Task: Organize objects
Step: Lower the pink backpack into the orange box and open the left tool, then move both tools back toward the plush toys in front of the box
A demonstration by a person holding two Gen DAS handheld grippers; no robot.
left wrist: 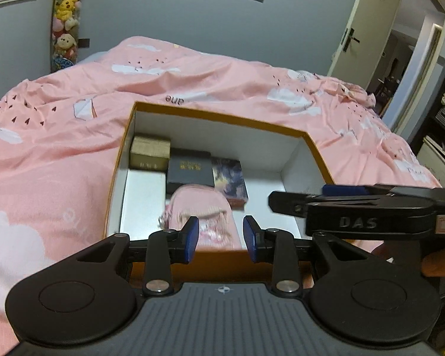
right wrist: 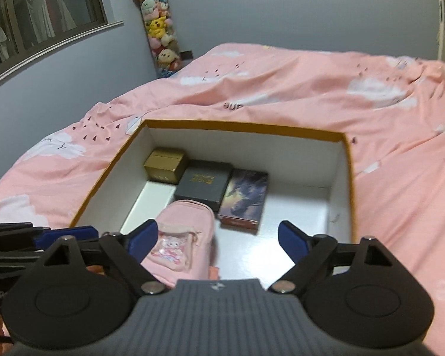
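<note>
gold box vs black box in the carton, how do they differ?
Colour: the gold box is metallic gold; the black box is matte dark grey-black with gold lettering on top.
Shape: the gold box stands taller and more cube-like; the black box is flatter and broader.
Place: the gold box sits in the carton's far left corner; the black box lies beside it, next to the illustrated box.
Shared: both closed, resting side by side on the carton floor.

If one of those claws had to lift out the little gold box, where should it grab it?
I'd come from above and pinch the gold box across its two free faces, front and back. Its left side seems close to the storage box wall, and the black box sits against its right.
</note>
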